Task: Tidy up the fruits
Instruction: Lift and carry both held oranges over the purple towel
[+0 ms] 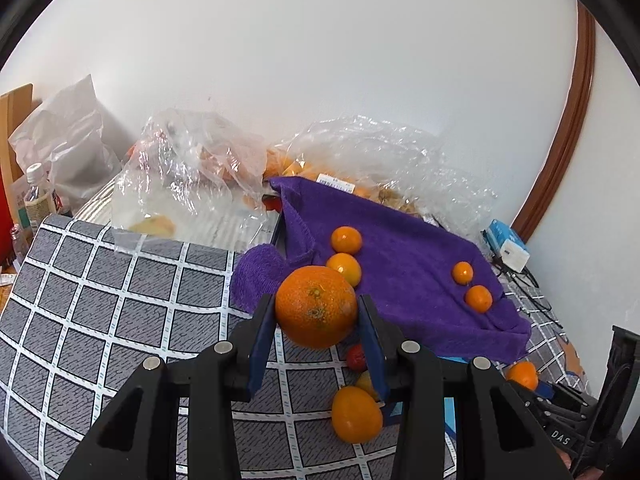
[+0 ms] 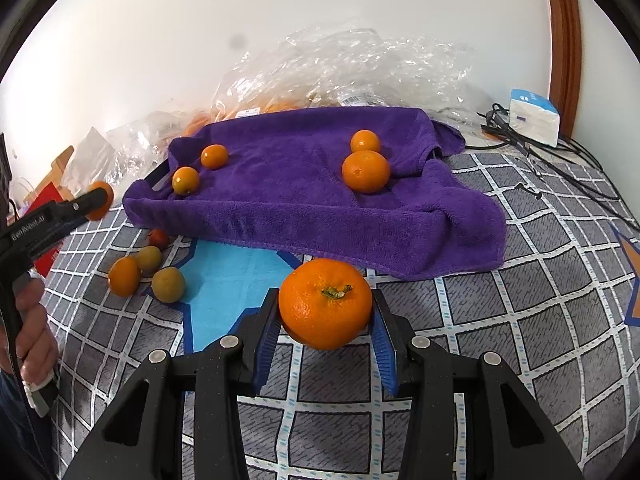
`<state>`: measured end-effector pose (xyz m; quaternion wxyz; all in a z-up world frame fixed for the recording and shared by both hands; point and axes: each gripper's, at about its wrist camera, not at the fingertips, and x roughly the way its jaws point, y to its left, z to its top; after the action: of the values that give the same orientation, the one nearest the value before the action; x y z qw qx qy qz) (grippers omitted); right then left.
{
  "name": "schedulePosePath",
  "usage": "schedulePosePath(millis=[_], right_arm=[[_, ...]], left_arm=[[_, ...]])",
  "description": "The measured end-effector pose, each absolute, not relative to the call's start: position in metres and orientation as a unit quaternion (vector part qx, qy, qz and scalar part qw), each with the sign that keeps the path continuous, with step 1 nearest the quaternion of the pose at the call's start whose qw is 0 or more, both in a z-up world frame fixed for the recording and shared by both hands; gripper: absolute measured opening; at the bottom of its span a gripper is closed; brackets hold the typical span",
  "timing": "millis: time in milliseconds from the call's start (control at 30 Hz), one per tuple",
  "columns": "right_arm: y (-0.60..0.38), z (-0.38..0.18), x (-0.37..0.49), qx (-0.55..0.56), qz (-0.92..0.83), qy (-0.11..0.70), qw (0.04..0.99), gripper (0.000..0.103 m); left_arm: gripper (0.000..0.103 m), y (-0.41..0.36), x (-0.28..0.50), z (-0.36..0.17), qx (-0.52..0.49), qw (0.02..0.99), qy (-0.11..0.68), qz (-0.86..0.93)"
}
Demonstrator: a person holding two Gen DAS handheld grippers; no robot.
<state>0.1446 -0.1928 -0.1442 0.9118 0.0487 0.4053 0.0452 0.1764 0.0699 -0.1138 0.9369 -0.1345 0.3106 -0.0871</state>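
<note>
Underneath everything lies a grey cloth (image 2: 500, 320) printed with a white grid, with a bright blue patch (image 2: 228, 276) showing near the middle. Behind it rises a plain white wall (image 1: 320, 60), and a brown wooden frame (image 1: 576, 120) curves up on the right side. A purple towel (image 2: 304, 196), thick and fuzzy, is draped over something raised, its front hem hanging down to the cloth. Four small round citrus fruits sit on the towel in two pairs: one pair (image 2: 200, 168) near its left edge, the other pair (image 2: 365, 164) toward the right, the fruits in that one touching. Crinkled clear plastic bags (image 1: 384, 152) pile against the wall beyond the towel. To the right, black cables (image 2: 552, 152) and a white-and-blue box (image 2: 534, 114) crowd the far corner. The nearer grid cloth to the right of the towel's overhang lies bare.

The left gripper (image 1: 316, 312) is clamped on a large orange (image 1: 316, 306) with a pebbled skin, held up in front of the towel's near corner. The right gripper (image 2: 325, 308) likewise grips a mandarin (image 2: 325, 304), green stem facing up, just in front of the towel's hem. Below the towel's left end, loose fruit clusters on the cloth: an orange one (image 2: 124, 276), two dull yellowish-green ones (image 2: 168, 284) and a small red one (image 2: 158, 237), all close together.
</note>
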Motion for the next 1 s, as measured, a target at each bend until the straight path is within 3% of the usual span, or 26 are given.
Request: schedulePosePath(millis=[800,1000], right_arm=[[-0.225,-0.087,0.135,0.065,0.001,0.369,0.927,0.043],[-0.23,-0.075,0.157,0.065,0.001,0.358,0.932,0.043]], left_arm=[[0.039,0.076,0.174,-0.106,-0.151,0.936,0.308,-0.082],[0.039,0.079,0.174,-0.082,-0.146,0.94,0.299,-0.072]])
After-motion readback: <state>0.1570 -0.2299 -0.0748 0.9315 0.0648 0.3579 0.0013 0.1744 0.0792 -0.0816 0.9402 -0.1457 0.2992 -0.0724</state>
